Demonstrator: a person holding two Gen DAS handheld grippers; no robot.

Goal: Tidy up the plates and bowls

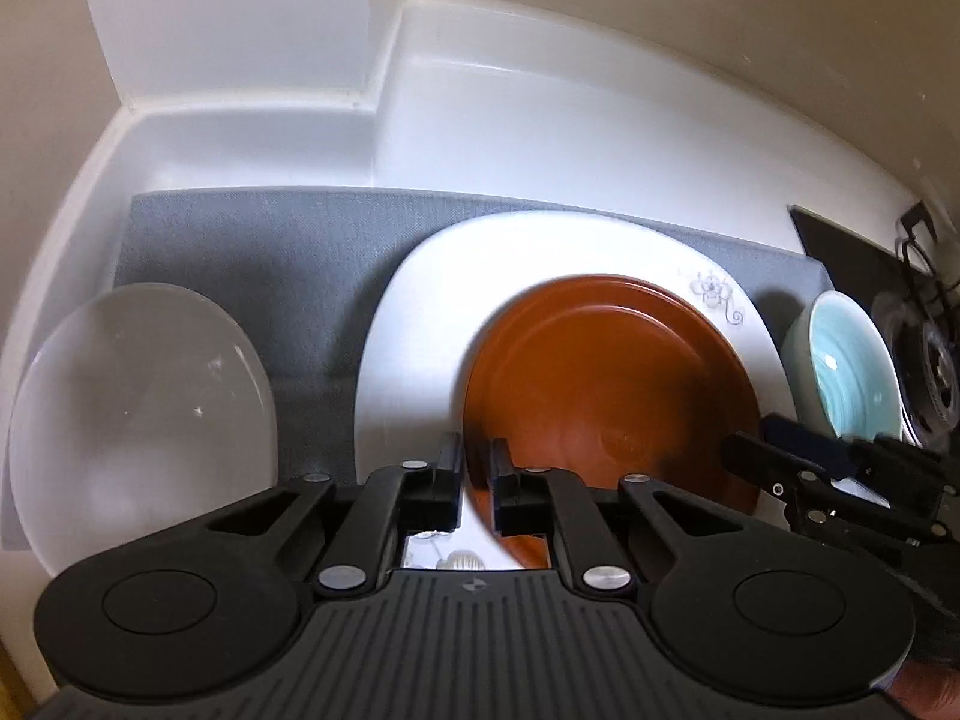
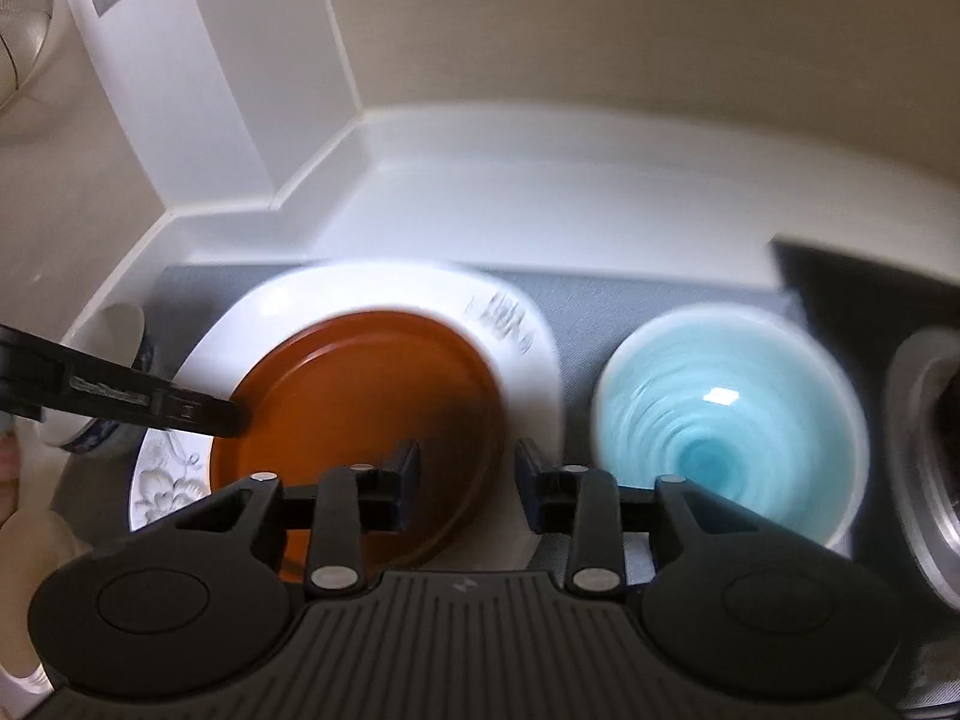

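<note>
The left tongs [image 1: 477, 480] are being held clenched on the near-left rim of the brown plate [image 1: 606, 384], which is lying on the white floral plate [image 1: 420, 324]; both are resting on the grey mat [image 1: 252, 252] on the white desk [image 1: 540, 138]. The right tongs [image 2: 467, 483] are being held released above the brown plate's right edge, with nothing gripped. A turquoise bowl [image 2: 729, 420] is standing just beside the plates on the right, and a white bowl [image 1: 138, 396] on the left.

Judged risks: the rim is being pinched at one point only, so the brown plate may pivot and slip out if lifted quickly. The white floral plate may be dragged along if the brown plate is slid rather than raised. The turquoise bowl may be struck by the right tongs, being near them.
</note>
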